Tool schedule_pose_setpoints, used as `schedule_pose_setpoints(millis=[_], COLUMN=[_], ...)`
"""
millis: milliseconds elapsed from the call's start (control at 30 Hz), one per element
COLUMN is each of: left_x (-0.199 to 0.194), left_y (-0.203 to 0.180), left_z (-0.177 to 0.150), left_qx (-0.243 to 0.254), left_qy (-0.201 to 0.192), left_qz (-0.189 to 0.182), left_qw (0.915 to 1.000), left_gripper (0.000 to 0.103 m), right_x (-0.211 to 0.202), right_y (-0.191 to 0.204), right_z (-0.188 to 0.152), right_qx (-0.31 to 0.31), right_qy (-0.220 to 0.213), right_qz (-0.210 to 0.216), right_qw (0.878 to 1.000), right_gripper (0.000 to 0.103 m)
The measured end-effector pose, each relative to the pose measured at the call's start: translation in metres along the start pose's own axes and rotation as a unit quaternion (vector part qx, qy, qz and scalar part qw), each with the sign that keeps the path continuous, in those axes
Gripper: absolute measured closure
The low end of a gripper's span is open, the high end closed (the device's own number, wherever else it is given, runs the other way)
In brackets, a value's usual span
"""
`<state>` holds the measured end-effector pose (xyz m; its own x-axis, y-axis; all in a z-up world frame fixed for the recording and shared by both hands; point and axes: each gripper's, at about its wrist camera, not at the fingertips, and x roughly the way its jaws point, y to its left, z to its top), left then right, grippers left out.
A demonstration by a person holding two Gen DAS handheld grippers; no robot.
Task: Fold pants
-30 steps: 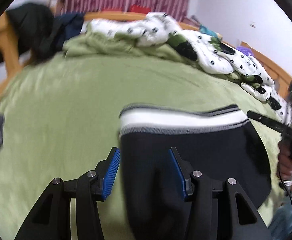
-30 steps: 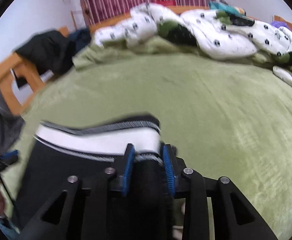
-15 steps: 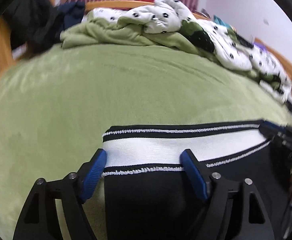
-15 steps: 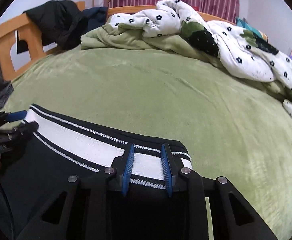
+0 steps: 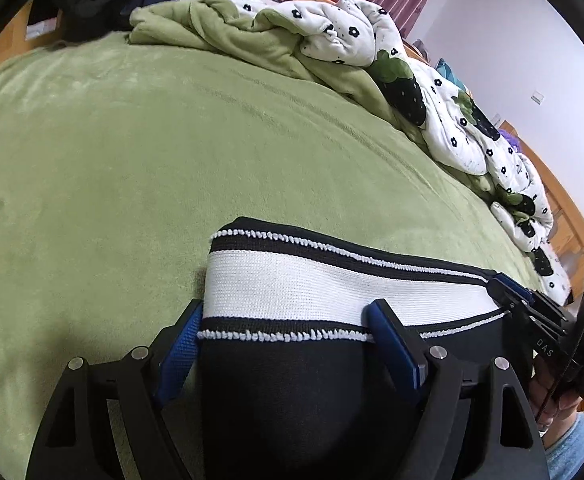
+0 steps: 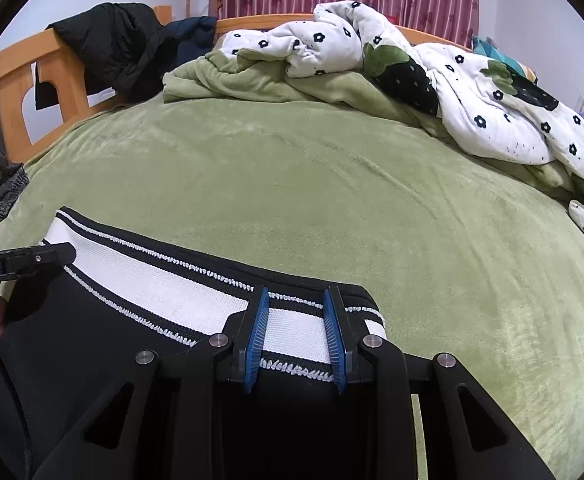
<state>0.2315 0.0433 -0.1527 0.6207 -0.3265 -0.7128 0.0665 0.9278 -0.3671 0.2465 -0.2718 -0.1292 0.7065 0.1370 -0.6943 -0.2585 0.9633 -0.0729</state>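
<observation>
Black pants (image 5: 292, 392) with a white, black-edged waistband (image 5: 312, 288) lie on the green bed. My left gripper (image 5: 288, 316) is wide open, its blue pads straddling the waistband's left end. My right gripper (image 6: 297, 328) stands at the waistband's right end (image 6: 292, 326), its pads narrowly apart with the band between them; the band still shows flat. The right gripper also shows in the left wrist view (image 5: 532, 312), and the left gripper's tip in the right wrist view (image 6: 40, 260).
The green blanket (image 6: 332, 184) covers the bed. A rumpled white flowered quilt (image 6: 472, 92) and green cover are heaped along the far side. Dark jackets (image 6: 120, 44) hang on the wooden bed frame (image 6: 16, 80) at the far left.
Both grippers have lowered with the pants' waistband onto the bed. The left gripper has opened wider around the left end. The right gripper's pads have parted slightly.
</observation>
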Motion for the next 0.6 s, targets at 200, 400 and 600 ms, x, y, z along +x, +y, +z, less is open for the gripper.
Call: schedule_pose_setpoints(millis=[200, 400, 600], left_x=[-0.05, -0.127, -0.154], left_y=[-0.022, -0.041, -0.044], left_z=[-0.01, -0.07, -0.163], left_qx=[0.053, 0.121, 0.145], left_qy=[0.005, -0.004, 0.051], left_qz=[0.024, 0.003, -0.004], left_qw=[0.9983, 0.9926, 0.988], left_gripper=[0.038, 0.037, 0.037], right_x=[-0.014, -0.065, -0.113], right_y=[0.005, 0.005, 0.021], right_z=[-0.003, -0.021, -0.087], right_qx=[-0.008, 0.042, 0.025], right_qy=[0.0, 0.026, 0.039], right_qz=[-0.023, 0.037, 0.053], right_qw=[1.0, 0.998, 0.997], right_gripper=[0.073, 0.072, 0.07])
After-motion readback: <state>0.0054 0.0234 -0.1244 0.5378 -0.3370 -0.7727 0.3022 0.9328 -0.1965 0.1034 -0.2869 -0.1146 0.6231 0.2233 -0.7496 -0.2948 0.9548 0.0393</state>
